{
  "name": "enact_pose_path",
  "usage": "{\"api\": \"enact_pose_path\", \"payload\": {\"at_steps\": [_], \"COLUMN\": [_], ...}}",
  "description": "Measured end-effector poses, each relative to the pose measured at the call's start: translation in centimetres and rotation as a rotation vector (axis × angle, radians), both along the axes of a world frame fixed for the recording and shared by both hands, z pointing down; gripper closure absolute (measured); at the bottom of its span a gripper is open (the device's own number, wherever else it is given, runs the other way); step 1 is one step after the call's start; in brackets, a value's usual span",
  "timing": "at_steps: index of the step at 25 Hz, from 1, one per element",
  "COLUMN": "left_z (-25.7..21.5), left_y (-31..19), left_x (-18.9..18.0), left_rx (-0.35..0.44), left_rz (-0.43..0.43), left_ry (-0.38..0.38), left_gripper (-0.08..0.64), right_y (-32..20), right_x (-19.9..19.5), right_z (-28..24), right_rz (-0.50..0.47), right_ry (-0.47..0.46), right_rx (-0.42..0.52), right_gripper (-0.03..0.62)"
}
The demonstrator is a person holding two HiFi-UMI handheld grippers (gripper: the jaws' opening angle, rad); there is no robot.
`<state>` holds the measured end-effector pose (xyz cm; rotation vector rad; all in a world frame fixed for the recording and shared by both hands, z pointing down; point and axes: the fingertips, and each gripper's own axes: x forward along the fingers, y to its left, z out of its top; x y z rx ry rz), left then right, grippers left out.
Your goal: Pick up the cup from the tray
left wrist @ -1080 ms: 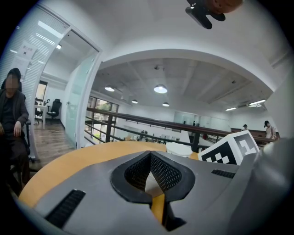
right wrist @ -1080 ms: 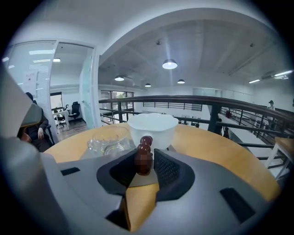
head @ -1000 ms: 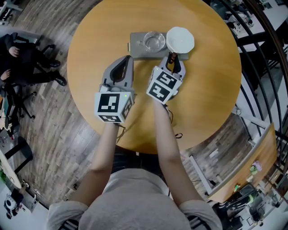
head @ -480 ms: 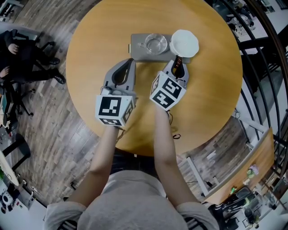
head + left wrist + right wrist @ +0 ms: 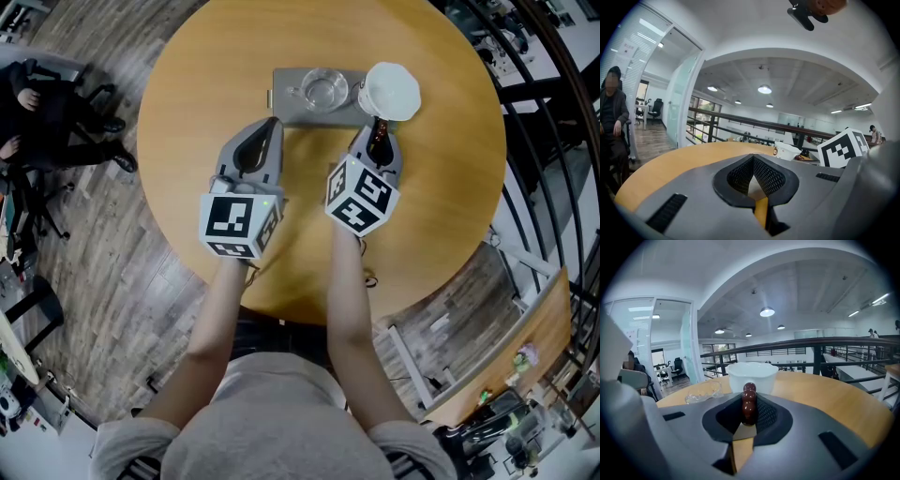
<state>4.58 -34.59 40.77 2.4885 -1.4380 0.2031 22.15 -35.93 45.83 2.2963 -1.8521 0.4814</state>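
A white cup (image 5: pixel 392 91) with a dark brown beaded handle (image 5: pixel 378 131) is at the right end of the grey tray (image 5: pixel 291 111). My right gripper (image 5: pixel 378 125) is shut on that handle, after its jaws have just been closing round it. In the right gripper view the handle (image 5: pixel 749 401) stands upright between the pads, with the cup (image 5: pixel 752 376) right behind. A clear glass cup (image 5: pixel 323 89) sits in the tray's middle. My left gripper (image 5: pixel 272 124) hovers shut just in front of the tray, holding nothing.
The round wooden table (image 5: pixel 441 187) has bare room right of the cup and in front of the tray. A seated person (image 5: pixel 47 122) is off to the left. A dark railing (image 5: pixel 553 112) runs past the table's right side.
My right gripper has shifted right and slightly back toward me with the white cup, which now overhangs the tray's right end. The left gripper has stayed put.
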Motion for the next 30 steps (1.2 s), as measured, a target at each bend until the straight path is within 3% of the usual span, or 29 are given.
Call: {"api": "enact_pose_path", "payload": {"at_steps": [13,30], "left_z": [-2.3,-1.9], "left_y": [0.6,4.0], "left_x": [1.1,1.6], "left_rx": [0.057,0.075], "left_rz": [0.031,0.020], "left_ry": [0.015,0.022], "left_gripper": [0.554,0.554], "right_y": [5.4,12.0], "right_x": [3.1,4.6], "right_z": [-3.6,3.7], "right_rz": [-0.008,0.056], "right_ry": [0.044,-0.055], "right_rx": [0.035,-0.095], "right_gripper": [0.560,0.560]}}
